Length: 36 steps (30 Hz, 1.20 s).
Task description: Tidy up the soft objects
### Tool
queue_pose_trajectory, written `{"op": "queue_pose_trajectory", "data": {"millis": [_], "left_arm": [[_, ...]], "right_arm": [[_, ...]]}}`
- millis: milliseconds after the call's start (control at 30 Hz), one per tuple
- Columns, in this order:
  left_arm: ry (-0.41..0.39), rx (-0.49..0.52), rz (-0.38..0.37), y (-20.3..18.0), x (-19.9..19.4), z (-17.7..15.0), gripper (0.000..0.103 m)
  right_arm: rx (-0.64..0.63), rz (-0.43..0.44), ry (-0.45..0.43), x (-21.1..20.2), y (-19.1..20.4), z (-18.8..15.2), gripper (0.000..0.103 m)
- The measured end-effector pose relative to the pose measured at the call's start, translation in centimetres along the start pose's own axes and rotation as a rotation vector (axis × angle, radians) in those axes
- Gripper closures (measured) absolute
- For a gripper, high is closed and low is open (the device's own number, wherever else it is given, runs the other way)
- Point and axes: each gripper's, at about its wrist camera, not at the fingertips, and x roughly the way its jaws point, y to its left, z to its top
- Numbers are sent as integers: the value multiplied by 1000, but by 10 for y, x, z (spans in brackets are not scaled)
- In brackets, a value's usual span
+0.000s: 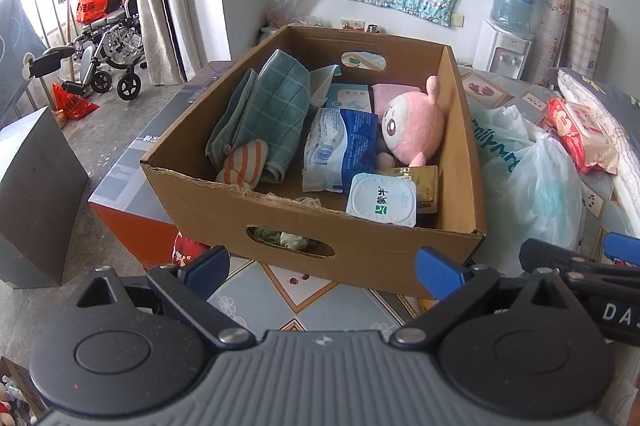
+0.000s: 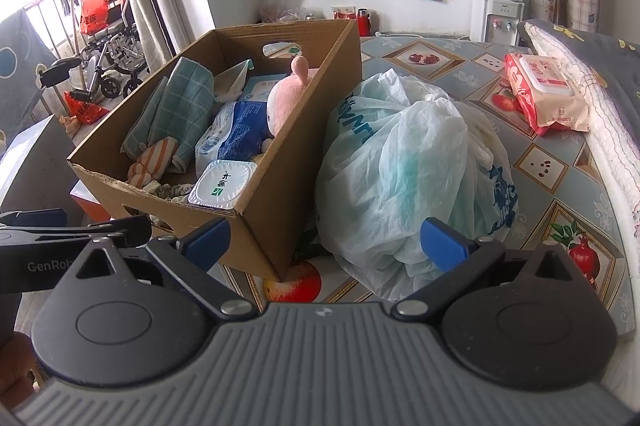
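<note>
A cardboard box stands on a patterned table. Inside lie a folded teal checked towel, an orange-striped sock, a pink plush toy, a blue-white packet and a white yoghurt cup. My left gripper is open in front of the box's near wall, holding nothing. My right gripper is open too, between the box's near corner and a crumpled plastic bag.
A red wet-wipes pack lies at the far right beside folded bedding. A water dispenser stands at the back wall. A wheelchair and dark boxes occupy the floor on the left.
</note>
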Motion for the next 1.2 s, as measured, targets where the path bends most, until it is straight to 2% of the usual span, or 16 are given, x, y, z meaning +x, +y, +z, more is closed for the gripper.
{"op": "queue_pose_trajectory", "data": {"millis": [1200], "left_arm": [[4,-2,0,-1,0,0,3]], "right_arm": [[17,-2,9,1,-1,-1,1]]}}
